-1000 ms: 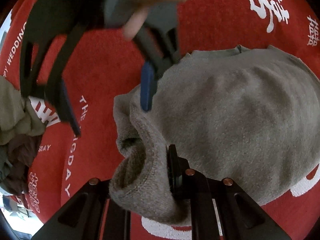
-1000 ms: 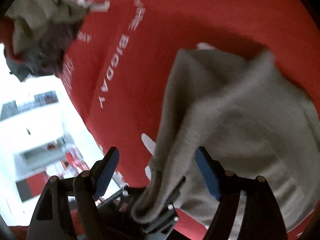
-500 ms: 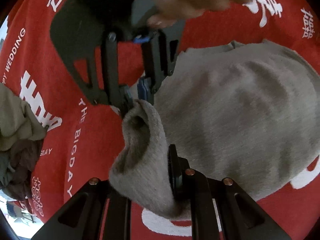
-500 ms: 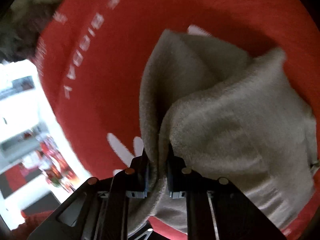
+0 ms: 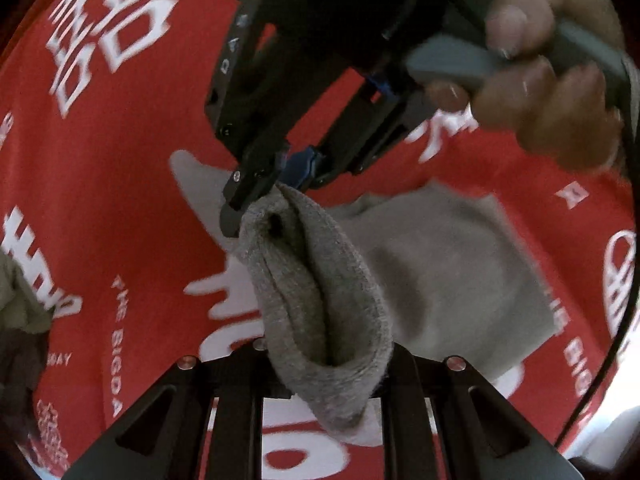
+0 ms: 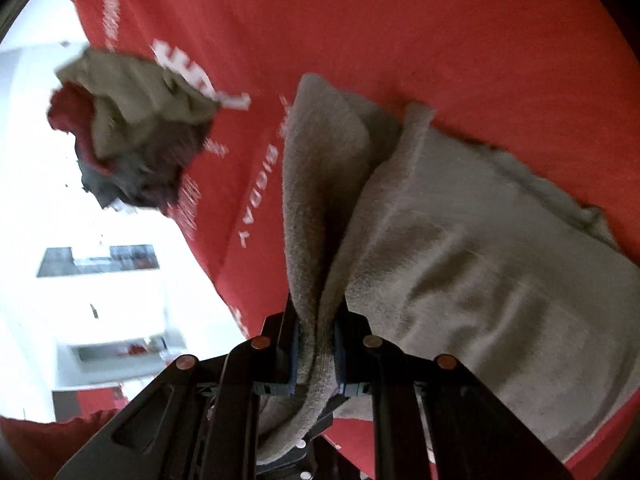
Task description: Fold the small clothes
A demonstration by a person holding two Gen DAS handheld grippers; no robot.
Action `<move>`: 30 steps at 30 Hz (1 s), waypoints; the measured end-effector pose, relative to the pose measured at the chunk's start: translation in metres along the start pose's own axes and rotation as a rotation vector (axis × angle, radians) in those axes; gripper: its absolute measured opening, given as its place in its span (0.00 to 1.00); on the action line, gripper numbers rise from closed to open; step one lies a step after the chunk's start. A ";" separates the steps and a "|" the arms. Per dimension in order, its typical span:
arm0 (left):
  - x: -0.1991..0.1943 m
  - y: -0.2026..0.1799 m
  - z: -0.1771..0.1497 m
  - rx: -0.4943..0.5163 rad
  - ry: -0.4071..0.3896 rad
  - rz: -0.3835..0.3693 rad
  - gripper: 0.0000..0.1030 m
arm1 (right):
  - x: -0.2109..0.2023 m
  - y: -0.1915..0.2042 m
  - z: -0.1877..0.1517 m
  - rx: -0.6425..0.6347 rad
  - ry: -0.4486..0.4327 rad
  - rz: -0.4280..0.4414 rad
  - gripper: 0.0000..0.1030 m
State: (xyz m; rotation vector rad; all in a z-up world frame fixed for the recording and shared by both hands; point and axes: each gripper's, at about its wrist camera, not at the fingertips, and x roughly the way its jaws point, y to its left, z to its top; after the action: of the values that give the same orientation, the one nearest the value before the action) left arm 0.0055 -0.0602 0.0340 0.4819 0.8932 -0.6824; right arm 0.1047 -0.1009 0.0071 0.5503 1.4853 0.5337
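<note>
A grey knitted garment [image 5: 440, 264] lies partly on the red printed cloth [image 5: 120, 160], with one edge lifted. My left gripper [image 5: 332, 364] is shut on that lifted edge, which bunches over its fingers. My right gripper [image 5: 280, 188], held by a hand, is shut on the same edge a little further along. In the right wrist view the grey garment [image 6: 480, 260] is pinched between the blue pads of the right gripper [image 6: 316, 356] and hangs up off the red cloth [image 6: 400, 40].
A heap of other small clothes [image 6: 140, 140], beige, dark red and grey, sits near the edge of the red cloth; it also shows at the left rim of the left wrist view [image 5: 20, 320]. Beyond the cloth edge is a bright white room [image 6: 80, 280].
My right gripper went from open beside the garment's edge to shut on it. Both grippers have since lifted that edge, and the garment has shifted over the cloth.
</note>
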 end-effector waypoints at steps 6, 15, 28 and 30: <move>-0.011 -0.055 0.037 0.076 -0.050 -0.083 0.16 | -0.088 -0.033 -0.047 0.033 -0.184 0.088 0.14; 0.010 -0.165 0.034 0.270 -0.012 -0.195 0.16 | -0.153 -0.140 -0.149 0.198 -0.392 0.186 0.14; 0.078 -0.216 -0.023 0.305 0.187 -0.228 0.16 | -0.096 -0.271 -0.239 0.541 -0.416 0.180 0.15; 0.074 -0.215 -0.023 0.292 0.191 -0.229 0.16 | -0.094 -0.272 -0.238 0.547 -0.428 0.188 0.18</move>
State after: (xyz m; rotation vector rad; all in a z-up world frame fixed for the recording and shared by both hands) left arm -0.1273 -0.2190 -0.0620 0.7214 1.0431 -0.9960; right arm -0.1360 -0.3669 -0.0973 1.1647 1.1622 0.1256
